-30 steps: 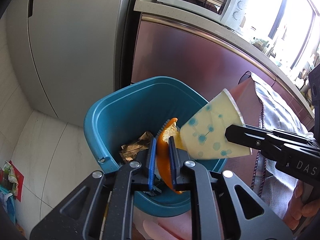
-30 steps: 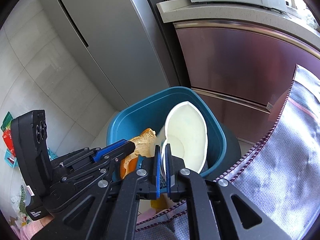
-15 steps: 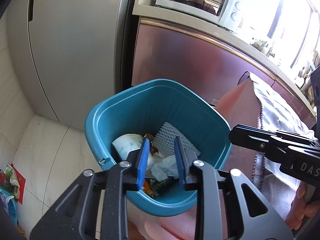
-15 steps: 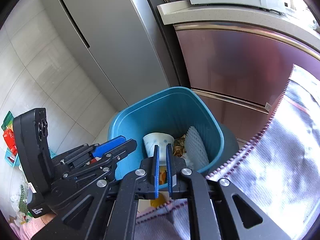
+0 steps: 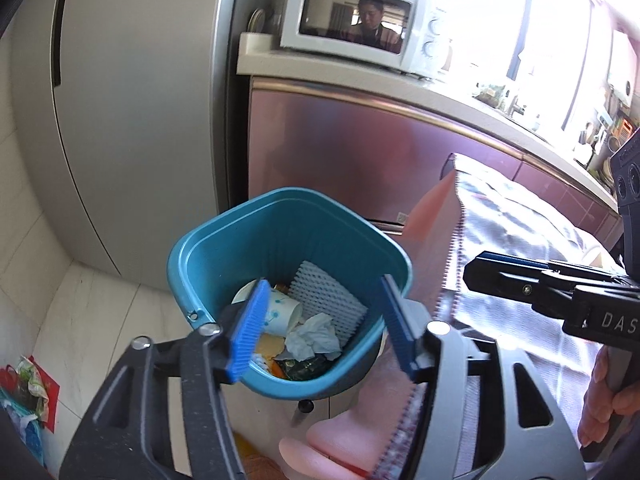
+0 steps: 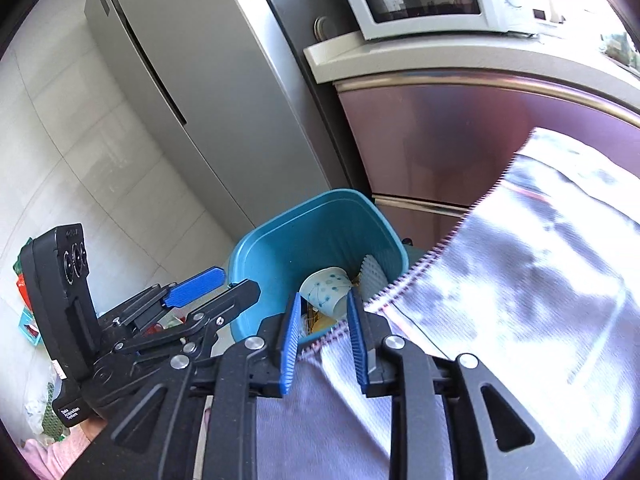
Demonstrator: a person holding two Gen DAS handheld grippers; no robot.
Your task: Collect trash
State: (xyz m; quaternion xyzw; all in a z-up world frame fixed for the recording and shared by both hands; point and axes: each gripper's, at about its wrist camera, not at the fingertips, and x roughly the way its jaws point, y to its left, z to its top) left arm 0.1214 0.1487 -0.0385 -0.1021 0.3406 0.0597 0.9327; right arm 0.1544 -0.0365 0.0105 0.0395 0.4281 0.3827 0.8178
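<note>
Beyond both tongs, left tongs (image 5: 324,324) wide and right tongs (image 6: 324,340) narrower, both empty, the bin (image 5: 280,216) holds a cup (image 5: 280,314) and tissue (image 5: 314,338); this drop looks done.

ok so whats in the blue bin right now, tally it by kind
paper cup: 1
white foam mesh sleeve: 1
crumpled tissue: 1
orange peel: 1 piece showing
dark wrapper: 1
total: 5 visible in the bin; anything beneath is hidden
</note>
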